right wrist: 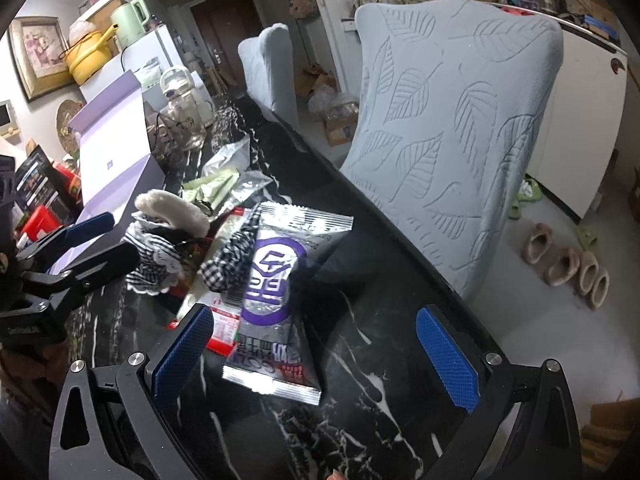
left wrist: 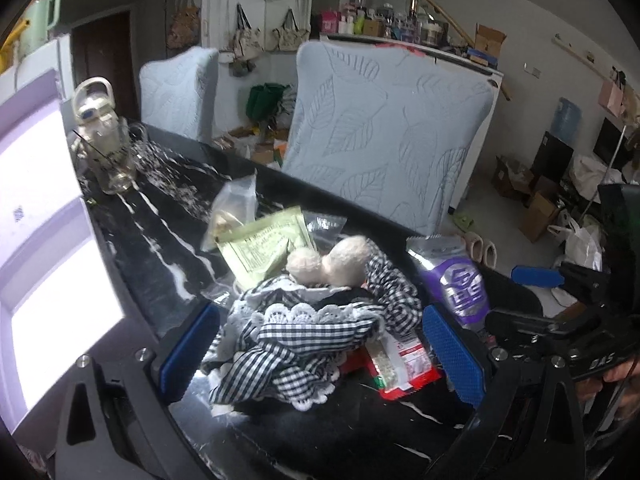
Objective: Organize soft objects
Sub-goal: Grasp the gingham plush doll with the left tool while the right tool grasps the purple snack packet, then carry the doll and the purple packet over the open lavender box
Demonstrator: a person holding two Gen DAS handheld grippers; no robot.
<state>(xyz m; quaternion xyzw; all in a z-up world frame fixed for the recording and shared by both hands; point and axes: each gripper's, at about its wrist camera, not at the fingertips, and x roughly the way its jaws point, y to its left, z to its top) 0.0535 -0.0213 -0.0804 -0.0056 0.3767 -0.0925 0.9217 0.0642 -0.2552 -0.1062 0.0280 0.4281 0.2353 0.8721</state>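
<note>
1. The left gripper [left wrist: 320, 354] is standing with its jaws spread wide, its blue pads flanking the checkered cloth doll [left wrist: 316, 332] at the centre of the left wrist view; whether the pads are touching the fabric I cannot tell.
2. The doll, black-and-white gingham with a lace trim and cream plush ears, is lying crumpled on the black marble table [left wrist: 160, 240], partly covering a red-and-white packet [left wrist: 404, 364] at 4 o'clock from it.
3. A green sachet [left wrist: 264, 248] is lying just beyond the doll at 11 o'clock, and a silver-and-purple snack bag [left wrist: 460, 284] is sitting at its 2 o'clock.
4. The right gripper [right wrist: 316, 356] is also gaping wide and holding nothing, hovering over the near end of the snack bag in the right wrist view.
5. A chair in a pale leaf-patterned cover [right wrist: 452, 120] is standing at 1 o'clock beside the table edge.
6. A lilac box [right wrist: 116, 152] is sitting at 10 o'clock.
</note>
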